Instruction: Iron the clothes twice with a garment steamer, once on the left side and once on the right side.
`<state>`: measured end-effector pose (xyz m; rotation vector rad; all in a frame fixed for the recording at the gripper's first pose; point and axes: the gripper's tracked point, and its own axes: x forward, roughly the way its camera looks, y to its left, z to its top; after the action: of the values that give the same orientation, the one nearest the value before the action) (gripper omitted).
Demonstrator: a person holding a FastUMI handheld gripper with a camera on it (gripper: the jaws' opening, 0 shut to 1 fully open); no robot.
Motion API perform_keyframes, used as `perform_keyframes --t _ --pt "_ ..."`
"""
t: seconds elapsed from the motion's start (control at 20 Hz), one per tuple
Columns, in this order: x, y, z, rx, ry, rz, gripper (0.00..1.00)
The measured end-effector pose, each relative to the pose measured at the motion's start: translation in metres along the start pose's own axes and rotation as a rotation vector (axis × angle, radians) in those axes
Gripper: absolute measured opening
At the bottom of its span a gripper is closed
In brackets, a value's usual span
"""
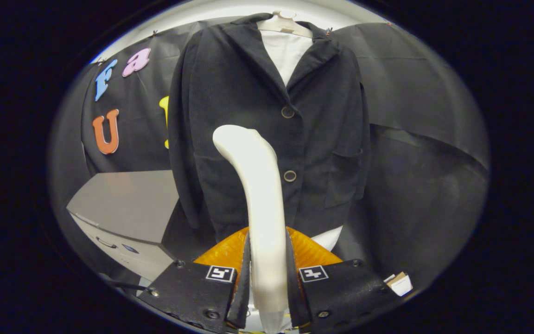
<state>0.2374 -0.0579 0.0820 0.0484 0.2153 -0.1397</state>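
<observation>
A dark jacket (pixel 248 106) with two round buttons hangs on a pale hanger (pixel 285 25) over a white shirt (pixel 288 53), straight ahead of me. My gripper (pixel 267 273) is shut on the white handle of the garment steamer (pixel 260 185), both fingers pressing its sides. The steamer rises between the fingers and curves left at the top. Its head lies against the jacket's left front panel, about level with a point between the two buttons. The steam face is turned away from me and hidden.
A grey cabinet (pixel 123 204) with a sloped top stands low on the left, beside the jacket's sleeve. Black cloth covers the wall behind and to the right. A small white tag (pixel 399 283) lies low on the right past the finger.
</observation>
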Motion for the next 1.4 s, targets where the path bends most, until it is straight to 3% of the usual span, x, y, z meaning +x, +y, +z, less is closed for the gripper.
perform_keyframes --t 0.9,1.4 --pt "0.032 0.005 -0.100 -0.038 0.189 -0.008 0.37" --pt "0.007 -0.020 -0.087 0.037 0.159 -0.002 0.38"
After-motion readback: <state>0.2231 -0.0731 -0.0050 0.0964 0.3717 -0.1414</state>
